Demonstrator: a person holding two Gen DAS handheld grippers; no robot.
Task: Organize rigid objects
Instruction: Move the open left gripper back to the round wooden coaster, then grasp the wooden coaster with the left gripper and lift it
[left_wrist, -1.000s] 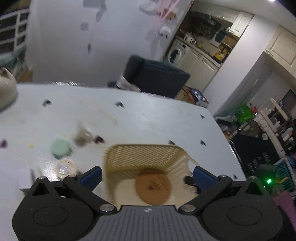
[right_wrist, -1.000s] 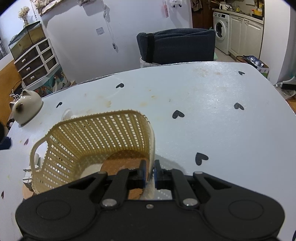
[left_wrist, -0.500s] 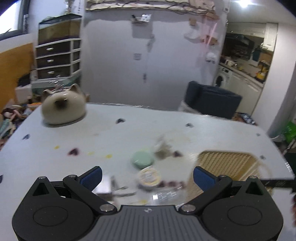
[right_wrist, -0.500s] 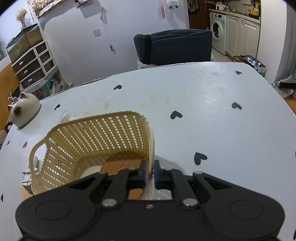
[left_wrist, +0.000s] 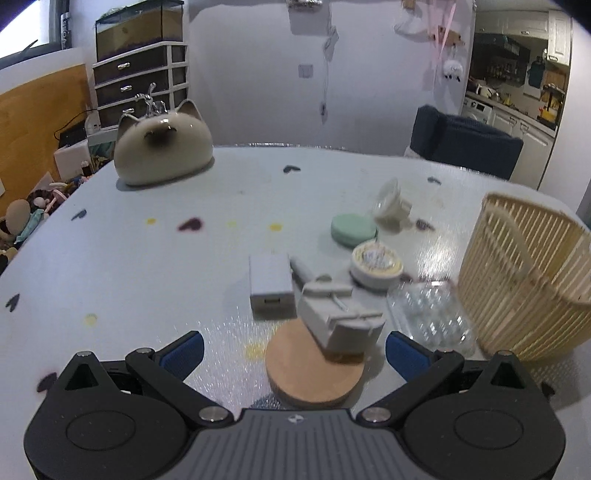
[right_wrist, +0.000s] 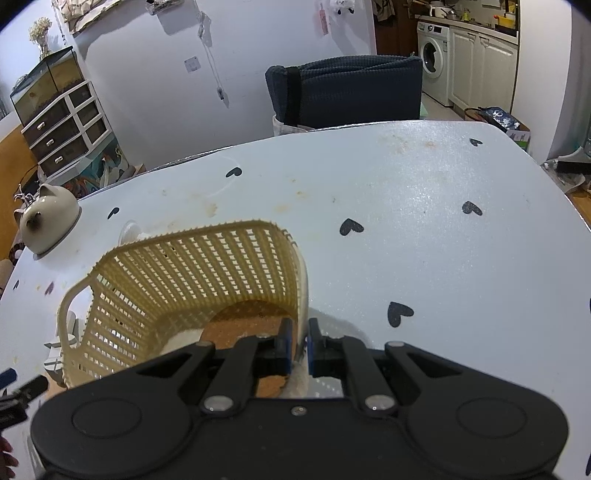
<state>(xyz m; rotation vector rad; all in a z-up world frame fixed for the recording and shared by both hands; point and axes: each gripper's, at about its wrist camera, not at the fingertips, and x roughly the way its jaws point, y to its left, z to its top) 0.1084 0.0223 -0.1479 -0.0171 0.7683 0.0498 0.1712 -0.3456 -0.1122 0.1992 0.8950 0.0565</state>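
My right gripper (right_wrist: 299, 345) is shut on the near rim of the cream plastic basket (right_wrist: 207, 269), which holds a round cork coaster (right_wrist: 243, 325). My left gripper (left_wrist: 293, 350) is open and empty, low over the table. Between its fingers lie a second cork coaster (left_wrist: 314, 369) and a grey clip-like block (left_wrist: 340, 317) resting partly on it. Beyond these are a white charger box (left_wrist: 271, 284), a clear glass dish (left_wrist: 428, 314), a round tin (left_wrist: 376, 264), a green macaron-shaped case (left_wrist: 352, 229) and a small bulb (left_wrist: 391, 203). The basket (left_wrist: 528, 277) stands at the right.
A cat-shaped ceramic pot (left_wrist: 162, 147) sits at the table's far left corner, also in the right wrist view (right_wrist: 46, 218). A dark blue chair (right_wrist: 343, 88) stands behind the white heart-print table (right_wrist: 424, 240). Drawers (left_wrist: 140, 81) stand by the wall.
My left gripper has swung left, away from above the basket, and come down low in front of the loose objects. My right gripper still holds the basket rim, hardly moved.
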